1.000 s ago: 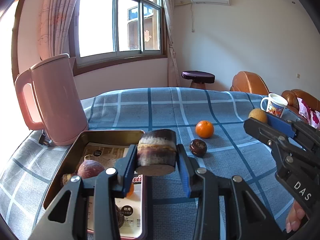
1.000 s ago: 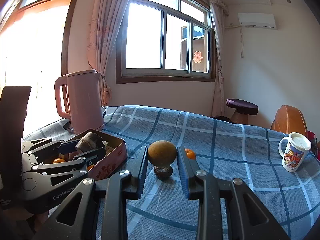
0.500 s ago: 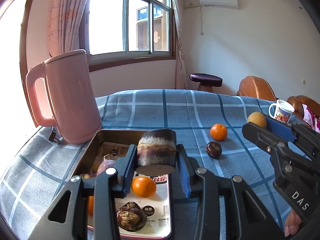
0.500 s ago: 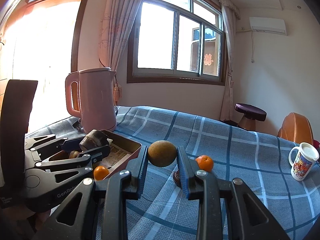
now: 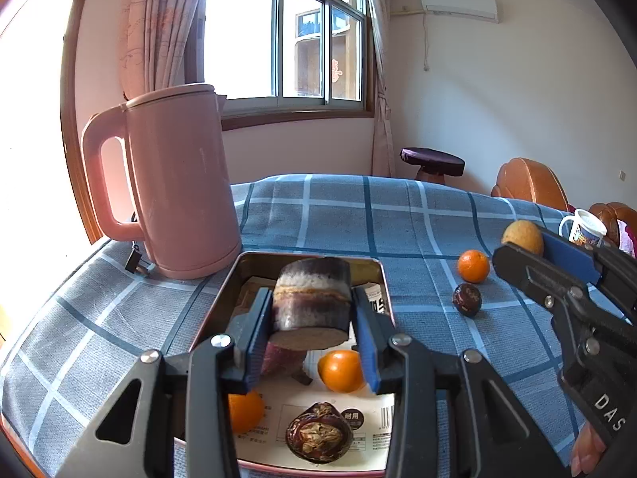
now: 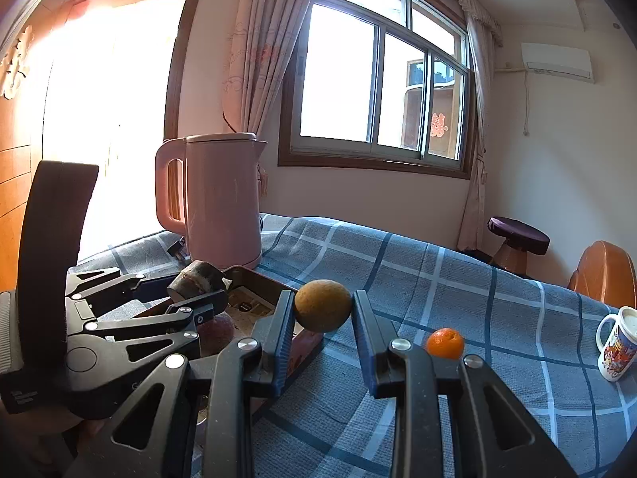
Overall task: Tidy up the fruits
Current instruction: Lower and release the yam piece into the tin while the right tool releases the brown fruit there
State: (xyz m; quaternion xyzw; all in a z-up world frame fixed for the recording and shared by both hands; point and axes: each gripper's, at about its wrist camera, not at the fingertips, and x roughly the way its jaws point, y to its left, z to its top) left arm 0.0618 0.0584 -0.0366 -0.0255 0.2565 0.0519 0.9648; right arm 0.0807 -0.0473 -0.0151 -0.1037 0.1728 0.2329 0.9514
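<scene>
Cane piece sits clamped in our left hand-held gripper above the tin; our right hand-held gripper clamps a brown fruit.

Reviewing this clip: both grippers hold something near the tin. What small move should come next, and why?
Probably lower the left gripper and release its purple-brown chunk: it hangs over the tin tray, above the fruit already inside. The right gripper with its yellow-brown fruit can follow.

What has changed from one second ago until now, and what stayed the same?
Both grippers moved sideways toward the tin tray: the left gripper now carries its sugarcane piece above the tray. The right gripper stays shut on the brown fruit. Table fruits unmoved.
</scene>
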